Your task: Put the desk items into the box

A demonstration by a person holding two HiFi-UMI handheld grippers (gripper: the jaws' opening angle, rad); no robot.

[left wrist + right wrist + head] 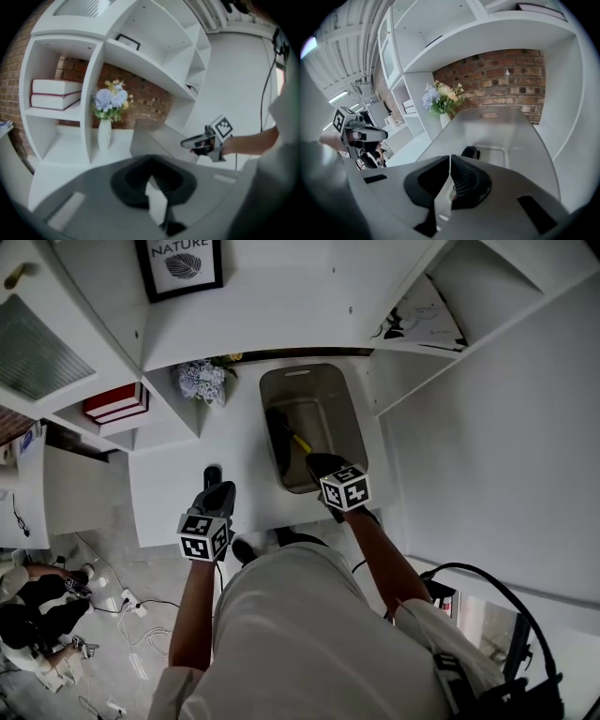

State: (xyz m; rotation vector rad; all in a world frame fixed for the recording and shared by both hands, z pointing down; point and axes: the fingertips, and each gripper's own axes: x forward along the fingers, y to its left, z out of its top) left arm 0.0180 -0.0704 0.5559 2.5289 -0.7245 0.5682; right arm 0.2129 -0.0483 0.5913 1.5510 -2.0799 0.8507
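Items: a dark item (278,432) + a yellow item (300,443) lie inside the box (328,395), against its left wall, lower-left part of it in head view. Right gripper view shows the dark item (471,152) on the box (511,126) floor, just past the jaw tips. Box sits top-ctr of head view on the desk (178,488), far end tucked under the shelves.

right gripper (317,462): at the box's near rim, ctr-right of head view. In its own view the right gripper (450,157) has jaws pressed together, nothing btwn them.

left gripper (214,479): lower left of ctr, over the desk's front part, well apart from the box. In its own view the left gripper (151,159) has tips that look closed on each other, empty; white desk shows thru the gap lower down.

Further out: desk top looks bare in head view. Only a vase (202,381) w/ flowers, just left of the box's far end, by the shelf divider. Books (114,401) on the shelf at upper left are prob shelf stuff, not desk items.

Step, my read: btwn picks or near done. Both grippers empty, items in box.

Next: scan the desk for leftovers. If the vase counts, the left gripper needs to open, take the vase body upright, carry it right over the rim, and lower it clear of the 2 items. Risk: flowers make it top-heavy, so it could tip. If it doesn't count, prob finished.
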